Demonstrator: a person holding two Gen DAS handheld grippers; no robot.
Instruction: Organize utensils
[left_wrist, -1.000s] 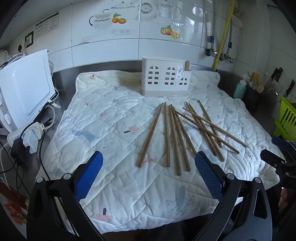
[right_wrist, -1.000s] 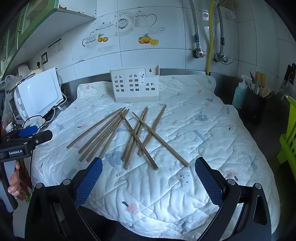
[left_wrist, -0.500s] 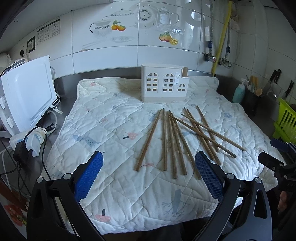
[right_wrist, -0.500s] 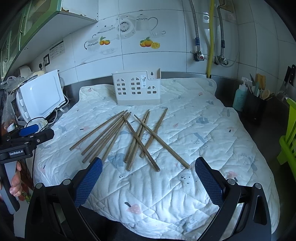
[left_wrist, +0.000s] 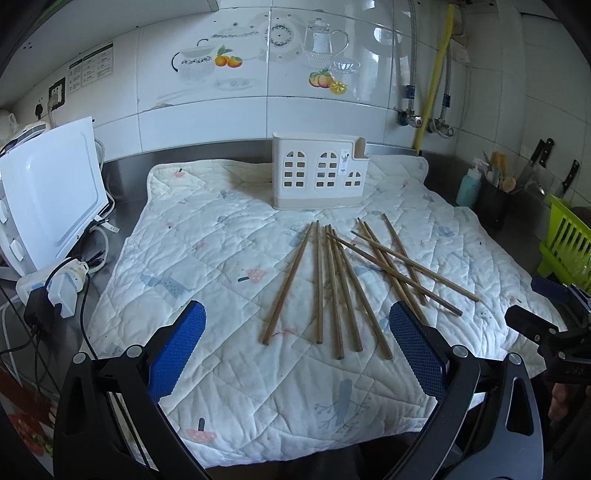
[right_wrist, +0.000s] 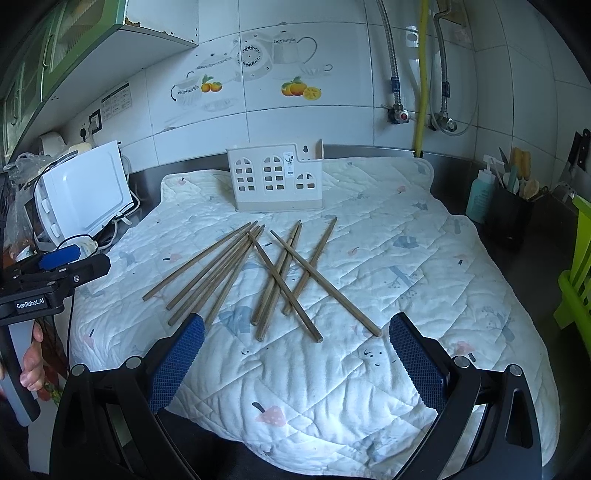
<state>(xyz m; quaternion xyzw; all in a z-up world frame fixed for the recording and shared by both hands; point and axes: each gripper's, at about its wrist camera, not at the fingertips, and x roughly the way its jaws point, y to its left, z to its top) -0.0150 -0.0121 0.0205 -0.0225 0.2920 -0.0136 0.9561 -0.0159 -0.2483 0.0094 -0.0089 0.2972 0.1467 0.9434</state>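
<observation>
white utensil caddy (left_wrist: 319, 176) upright at the quilt's (left_wrist: 207, 240) far edge, its inside hidden by the windowed front wall; wooden chopsticks (left_wrist: 334, 284) loose in front of it, some crossed. left gripper (left_wrist: 295, 354) and right gripper (right_wrist: 293, 363) both gape wide, empty, farther back than a second ago.

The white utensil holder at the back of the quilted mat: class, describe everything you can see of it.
The utensil holder is a cream-white box, plastic by its look, with arched window-shaped cutouts across its front and a small label. One end is stepped lower, with a raised tab bearing a hanging hole. It stands upright on the quilted mat, near the tiled wall. The chopsticks lie apart in front of it; nothing shows inside.
</observation>
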